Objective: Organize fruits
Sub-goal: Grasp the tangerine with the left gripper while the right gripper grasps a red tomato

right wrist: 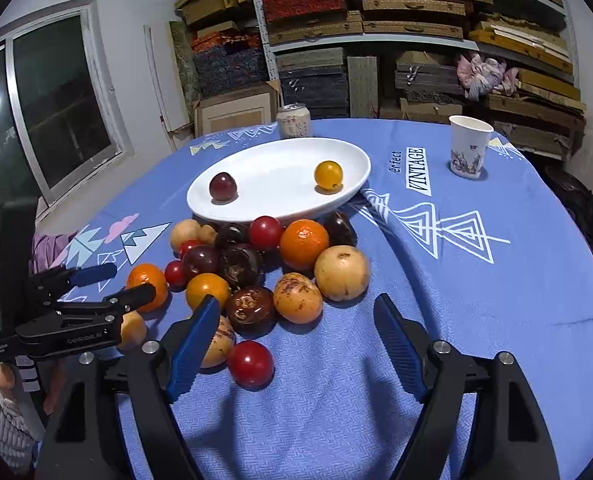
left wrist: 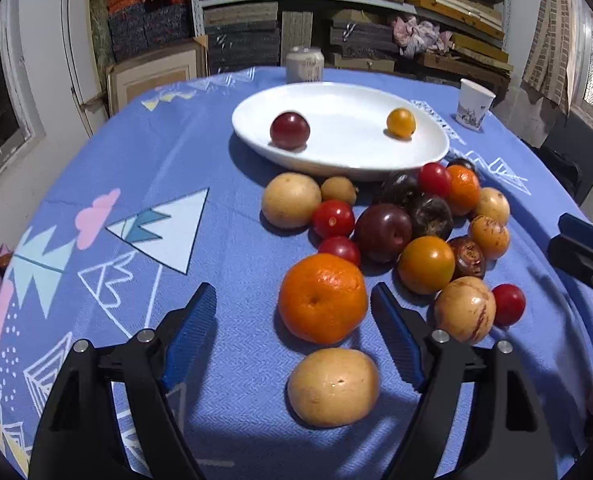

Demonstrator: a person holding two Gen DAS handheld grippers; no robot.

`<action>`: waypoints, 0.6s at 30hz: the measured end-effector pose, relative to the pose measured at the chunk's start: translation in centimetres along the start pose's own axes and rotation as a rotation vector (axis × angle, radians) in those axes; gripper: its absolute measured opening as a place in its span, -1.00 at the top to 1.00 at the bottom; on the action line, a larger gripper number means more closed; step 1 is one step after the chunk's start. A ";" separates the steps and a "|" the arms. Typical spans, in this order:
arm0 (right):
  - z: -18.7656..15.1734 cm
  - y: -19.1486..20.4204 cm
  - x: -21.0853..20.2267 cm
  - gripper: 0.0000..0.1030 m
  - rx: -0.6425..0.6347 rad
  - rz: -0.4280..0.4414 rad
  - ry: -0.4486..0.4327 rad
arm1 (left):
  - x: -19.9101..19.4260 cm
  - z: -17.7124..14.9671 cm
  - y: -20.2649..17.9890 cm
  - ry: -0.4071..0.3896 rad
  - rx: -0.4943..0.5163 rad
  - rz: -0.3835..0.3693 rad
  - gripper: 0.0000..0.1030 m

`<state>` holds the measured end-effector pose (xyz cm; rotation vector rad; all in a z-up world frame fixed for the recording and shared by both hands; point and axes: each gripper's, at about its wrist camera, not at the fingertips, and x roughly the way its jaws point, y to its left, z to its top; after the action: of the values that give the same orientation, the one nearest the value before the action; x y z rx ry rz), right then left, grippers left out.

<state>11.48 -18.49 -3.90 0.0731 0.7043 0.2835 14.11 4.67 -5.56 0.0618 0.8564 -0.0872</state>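
We held both tools released over the heap of fruit on the desk (left wrist: 96,168), nothing between the pads of either. In the left wrist view the left tool (left wrist: 294,308) hung at the bottom of the frame, its blue fingers (left wrist: 192,332) flanking the big orange (left wrist: 322,298); we judged that fruit the likely next pick, since it sat at the near edge of the pile. The right tool (right wrist: 296,320) stood low in its own view, a red tomato (right wrist: 250,362) just beside its left pad.

The white plate (left wrist: 336,152) lay in the upper middle of the frame, touching the far side of the heap, so each carry would be short. A dark plum (left wrist: 289,130) rested at the plate's left and a yellow tomato (left wrist: 401,122) at its right, well apart, perhaps seeding separate groups. The rest remained unsorted.
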 end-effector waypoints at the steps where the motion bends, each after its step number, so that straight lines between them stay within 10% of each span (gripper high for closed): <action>1: 0.1 -0.2 0.0 -0.68 0.010 -0.005 -0.003 | 0.2 0.0 0.3 0.008 -0.015 -0.026 -0.53; 18: -0.5 -0.9 0.8 -0.85 0.052 -0.034 0.015 | 0.8 -0.2 -1.5 0.009 0.065 -0.101 0.08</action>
<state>11.93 -19.18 -4.95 0.1089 0.7271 0.2337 14.29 3.13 -6.31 0.0803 0.8652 -0.2098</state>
